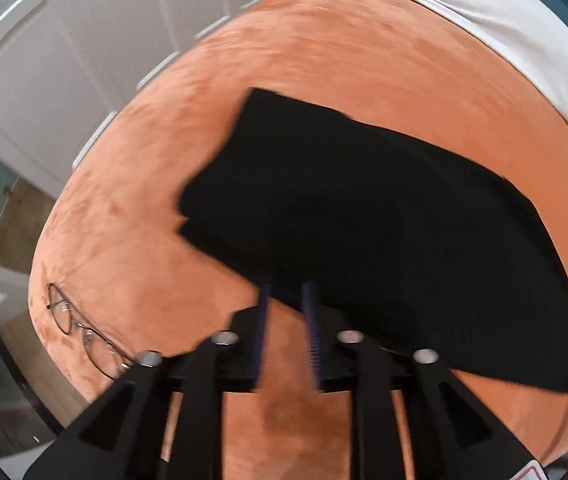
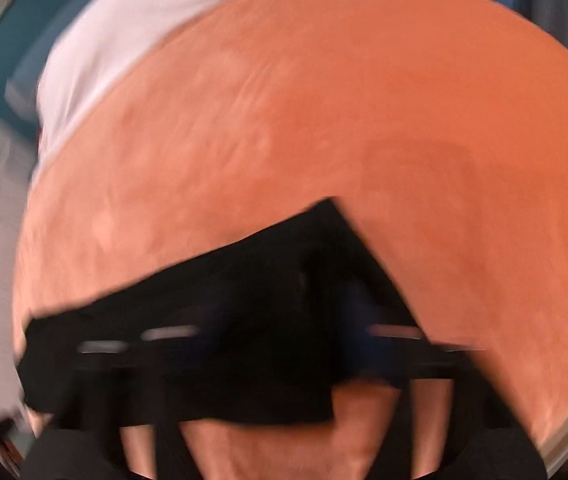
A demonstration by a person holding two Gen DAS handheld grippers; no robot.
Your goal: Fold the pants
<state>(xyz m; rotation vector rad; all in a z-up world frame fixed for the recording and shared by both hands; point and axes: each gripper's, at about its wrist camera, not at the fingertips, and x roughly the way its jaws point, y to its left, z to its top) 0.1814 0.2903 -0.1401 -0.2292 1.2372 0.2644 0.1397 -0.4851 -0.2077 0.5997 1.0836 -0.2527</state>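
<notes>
Orange plush blanket (image 1: 323, 60) covers the bed, white paneled doors (image 1: 64, 40) beyond its far-left edge, white sheet (image 1: 503, 20) along the blanket's far edge. Wood floor shows past the blanket's left side.

Black pants (image 1: 383, 216) lie folded flat in a long band across the blanket, roughly mid-blanket; one end stepped and layered toward the doors, the other end running off to the right edge of the left wrist view. Eyeglasses (image 1: 80, 332) sit on the blanket well left of the pants, near the blanket's near-left edge.

Left gripper (image 1: 287, 300): blue-padded fingers (image 1: 264, 320) part-open with a narrow gap, orange blanket visible between them. Tips reach the pants' near edge; whether they touch or grip cloth, cannot tell.

Right wrist view heavily motion-blurred. Pants (image 2: 244, 300) fill its lower half, a corner peaking up mid-frame, cloth draped over the right gripper (image 2: 284, 360). Fingers hidden behind black fabric and blur; how far apart they stand and whether they hold the pants, cannot tell. White sheet (image 2: 124, 40) top-left of the blanket (image 2: 403, 120).
</notes>
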